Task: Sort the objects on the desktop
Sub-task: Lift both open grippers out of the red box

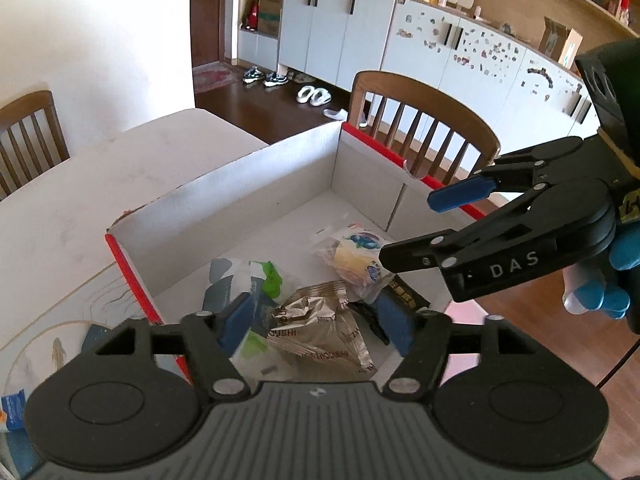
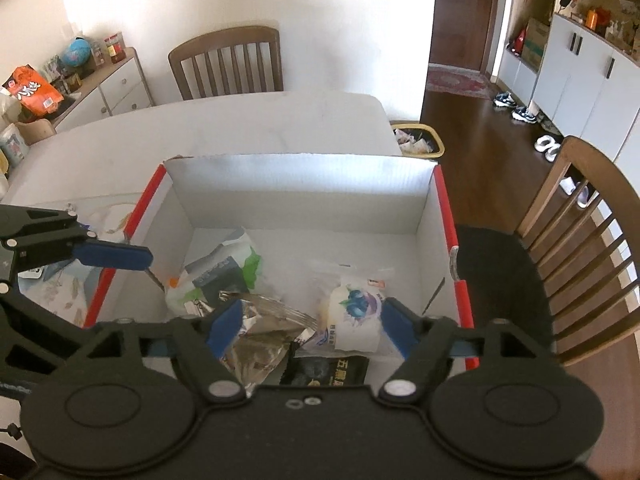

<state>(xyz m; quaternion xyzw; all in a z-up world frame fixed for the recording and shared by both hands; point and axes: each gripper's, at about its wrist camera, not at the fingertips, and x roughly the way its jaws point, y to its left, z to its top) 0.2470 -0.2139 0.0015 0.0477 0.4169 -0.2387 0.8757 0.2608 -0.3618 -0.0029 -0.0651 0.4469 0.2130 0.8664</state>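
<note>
Where the white table meets its right edge, a corrugated cardboard box with red-trimmed rims stands open, its inside walls plain white and ribbed. Four packets lie on its floor: a crinkled silver foil pouch with "OUSHI" legible along a seam, a soft white-and-green plastic bag, a clear wrapper with a blueberry picture around a pale round cake, and a glossy black sachet printed with gold Chinese characters at the near wall. The left gripper hangs above the foil pouch, blue-padded fingers spread wide, clasping nothing. The right gripper hovers over the near right of the box, likewise wide open and empty; "DAS" is printed in white on its black finger housing. Slatted wooden chairs stand at the far and right sides.
</note>
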